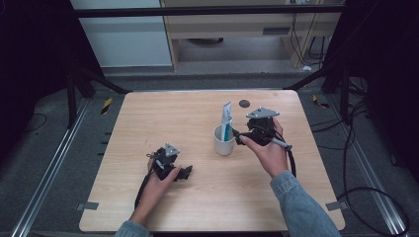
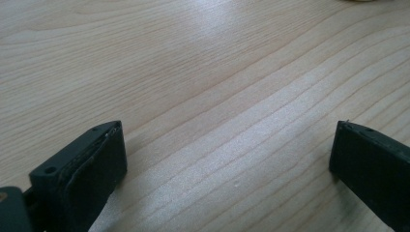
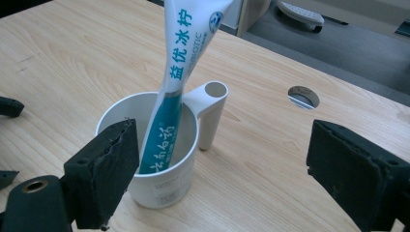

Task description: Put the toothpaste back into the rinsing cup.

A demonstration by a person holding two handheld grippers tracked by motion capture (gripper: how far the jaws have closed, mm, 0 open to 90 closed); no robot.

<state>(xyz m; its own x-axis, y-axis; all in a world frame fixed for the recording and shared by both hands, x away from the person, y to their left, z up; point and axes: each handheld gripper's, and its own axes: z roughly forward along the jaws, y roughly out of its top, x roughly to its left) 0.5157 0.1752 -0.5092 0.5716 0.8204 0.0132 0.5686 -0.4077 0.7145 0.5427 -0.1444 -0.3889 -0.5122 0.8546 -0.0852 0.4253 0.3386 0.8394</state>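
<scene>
Standing upright in a white cup [image 1: 224, 140] right of centre on the tabletop [image 1: 188, 113], a toothpaste tube [image 1: 227, 121] leaning on the rim, well clear of every edge. Hovering just right of the cup, right hand-held gripper [image 3: 220, 169] gaping wide, gripping nothing. Resting near the front left, left hand-held gripper [image 2: 227, 159] spread wide over bare wood, leaving open room between them.

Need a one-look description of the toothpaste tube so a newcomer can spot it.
Start at the light wooden table and find the white cup right of its centre, just ahead of the open right gripper. The toothpaste tube stands tilted inside that cup, its flat end sticking up above the rim. It is white on top and teal lower down with printed characters, the one coloured item on the table.
</scene>
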